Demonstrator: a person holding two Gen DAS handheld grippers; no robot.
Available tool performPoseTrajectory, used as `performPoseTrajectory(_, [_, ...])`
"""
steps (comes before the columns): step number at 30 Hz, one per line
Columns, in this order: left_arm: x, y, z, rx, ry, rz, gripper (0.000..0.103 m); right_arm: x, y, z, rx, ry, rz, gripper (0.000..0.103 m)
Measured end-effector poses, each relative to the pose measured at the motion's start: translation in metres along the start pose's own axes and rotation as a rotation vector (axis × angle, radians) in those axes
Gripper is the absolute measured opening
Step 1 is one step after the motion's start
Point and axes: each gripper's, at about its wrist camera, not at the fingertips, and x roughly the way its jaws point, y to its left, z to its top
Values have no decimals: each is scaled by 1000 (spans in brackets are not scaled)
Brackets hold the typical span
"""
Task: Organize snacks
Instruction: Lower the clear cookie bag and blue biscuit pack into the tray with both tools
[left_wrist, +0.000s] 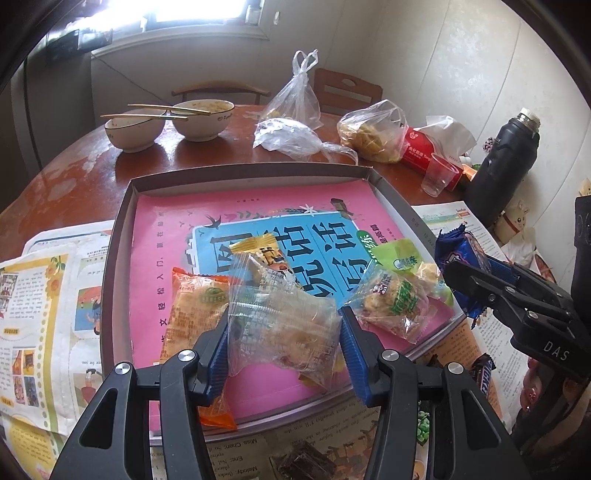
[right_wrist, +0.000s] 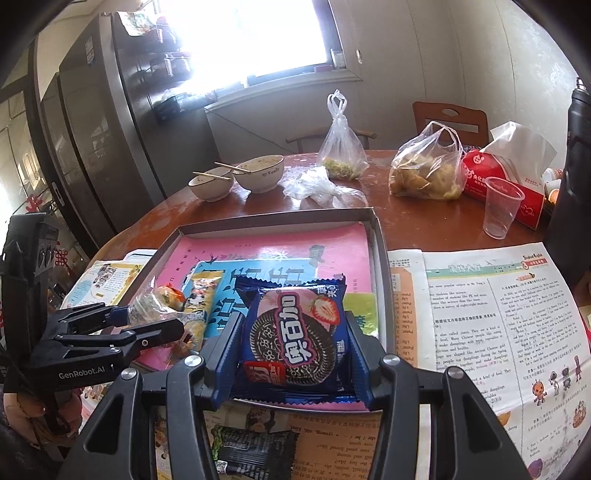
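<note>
On the round wooden desk a shallow grey box holds a pink book and loose snacks. The left tongs clamp a clear-wrapped snack above the box's near edge; the right tongs clamp a blue strawberry cookie packet. Only the right view shows its printed front, and a dark packet on the newspaper below.

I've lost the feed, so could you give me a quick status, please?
Left gripper shut on clear-wrapped snack. Right gripper shut on blue cookie pack. Both over tray, path clear.
</note>
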Motion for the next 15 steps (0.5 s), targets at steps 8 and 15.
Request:
performPoseTrajectory(8, [-1, 4, -3, -21, 0, 1, 55, 8, -7, -2, 16, 13, -6, 52])
performPoseTrajectory(15, [-7, 9, -10, -21, -7, 18, 55, 15, -9, -4, 16, 29, -29, 52])
